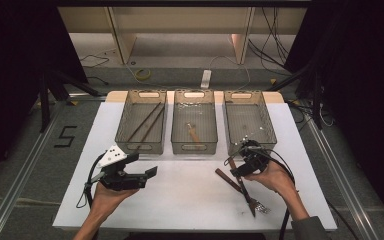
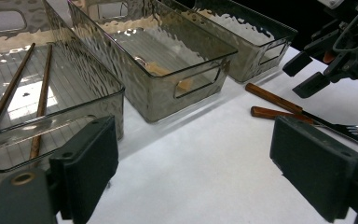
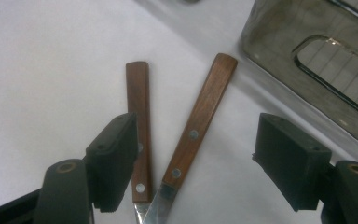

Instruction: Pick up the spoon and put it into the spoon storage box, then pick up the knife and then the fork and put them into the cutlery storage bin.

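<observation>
A wooden-handled knife [image 1: 244, 192] and a wooden-handled fork [image 1: 230, 180] lie crossed on the white table, in front of the right bin. My right gripper [image 1: 237, 167] hovers over their handle ends with its jaws wide apart. In the right gripper view the knife handle [image 3: 204, 116] lies between the pads of this gripper [image 3: 203, 161]. The fork handle [image 3: 137, 102] runs beside the left pad, and nothing is pinched. My left gripper [image 1: 142, 166] is held open above the table at the left, empty. Its own view [image 2: 200, 172] looks across at the knife [image 2: 272, 98] and fork [image 2: 272, 113].
Three clear grey bins stand in a row at the back: the left bin [image 1: 140, 148] holds two chopsticks [image 1: 147, 122], the middle bin [image 1: 194, 149] a small wooden-handled piece [image 1: 194, 134], and the right bin [image 1: 250, 95] is close behind my right gripper. White table [image 1: 190, 195] lies between the hands.
</observation>
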Demonstrator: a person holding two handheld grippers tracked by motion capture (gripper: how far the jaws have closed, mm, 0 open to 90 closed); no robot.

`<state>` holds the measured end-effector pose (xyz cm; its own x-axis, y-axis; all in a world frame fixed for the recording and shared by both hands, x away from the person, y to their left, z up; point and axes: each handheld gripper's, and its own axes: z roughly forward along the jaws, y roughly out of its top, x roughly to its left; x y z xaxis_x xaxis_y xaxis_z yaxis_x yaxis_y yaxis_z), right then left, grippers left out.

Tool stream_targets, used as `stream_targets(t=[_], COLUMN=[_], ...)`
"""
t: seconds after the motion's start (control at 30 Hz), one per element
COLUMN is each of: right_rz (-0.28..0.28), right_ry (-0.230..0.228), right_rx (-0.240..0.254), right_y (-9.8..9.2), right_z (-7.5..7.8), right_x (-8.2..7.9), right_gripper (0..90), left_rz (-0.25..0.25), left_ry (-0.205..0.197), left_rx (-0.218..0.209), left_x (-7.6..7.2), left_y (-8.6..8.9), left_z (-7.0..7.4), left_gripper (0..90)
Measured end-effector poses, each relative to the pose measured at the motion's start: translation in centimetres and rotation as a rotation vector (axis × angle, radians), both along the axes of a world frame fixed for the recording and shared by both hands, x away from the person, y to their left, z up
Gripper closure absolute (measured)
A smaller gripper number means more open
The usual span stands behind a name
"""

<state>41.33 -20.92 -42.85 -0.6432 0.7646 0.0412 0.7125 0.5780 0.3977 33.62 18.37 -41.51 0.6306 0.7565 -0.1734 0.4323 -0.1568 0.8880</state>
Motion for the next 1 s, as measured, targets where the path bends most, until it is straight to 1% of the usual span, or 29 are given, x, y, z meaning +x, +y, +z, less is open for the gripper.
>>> stream_targets(t=[0.17, 0.3, 0.37, 0.47, 0.57, 0.6, 0.63, 0.7, 0.77, 0.8, 0.83, 0.9, 1.0], right_rz=[-0.003, 0.000, 0.002, -0.001, -0.002, 0.002, 0.002, 0.003, 0.007, 0.007, 0.004, 0.012, 0.013], right_ry=[0.009, 0.006, 0.025, 0.025, 0.035, 0.042, 0.042, 0.050, 0.045, 0.045, 0.052, 0.060, 0.070], right_rx=[-0.034, -0.034, -0.036, -0.044, -0.045, -0.051, -0.051, -0.069, -0.078, -0.078, -0.078, -0.080, -0.114], right_y=[0.2, 0.3, 0.3, 0.3, 0.3, 0.4, 0.4, 0.6, 0.7, 0.7, 0.7, 0.7, 0.9], right_z=[-0.3, -0.4, -0.5, -0.7, -0.8, -1.0, -1.0, -1.2, -1.3, -1.3, -1.3, -1.5, -1.8], right_x=[-0.1, -0.1, -0.1, 0.0, 0.0, 0.0, 0.0, 0.0, 0.0, 0.0, 0.0, 0.0, 0.0], right_gripper=[31.6, 33.2, 33.8, 33.9, 35.5, 39.0, 39.0, 44.1, 48.1, 48.1, 49.9, 53.4, 57.2], left_rz=[-0.002, -0.002, -0.002, 0.000, 0.000, -0.001, -0.003, -0.003, 0.001, 0.000, -0.002, -0.002, -0.002], left_ry=[-0.001, -0.003, -0.001, -0.003, -0.004, -0.004, -0.007, -0.012, -0.016, -0.015, -0.013, -0.013, -0.017], left_rx=[0.004, 0.004, 0.005, 0.004, 0.004, 0.005, 0.012, 0.013, 0.006, 0.009, 0.019, 0.021, 0.021], left_x=[-0.1, -0.1, -0.1, -0.1, -0.2, -0.3, -0.3, -0.5, -0.5, -0.5, -0.5, -0.5, -0.6], left_y=[0.0, 0.1, 0.1, 0.1, 0.0, 0.1, 0.1, 0.2, 0.2, 0.2, 0.3, 0.2, 0.2], left_z=[0.0, 0.0, 0.0, 0.0, 0.1, 0.1, 0.1, 0.2, 0.2, 0.2, 0.1, 0.1, 0.1], left_gripper=[14.5, 14.5, 14.5, 14.5, 14.5, 14.5, 14.5, 14.5, 14.5, 14.5, 14.5, 14.5, 14.5])
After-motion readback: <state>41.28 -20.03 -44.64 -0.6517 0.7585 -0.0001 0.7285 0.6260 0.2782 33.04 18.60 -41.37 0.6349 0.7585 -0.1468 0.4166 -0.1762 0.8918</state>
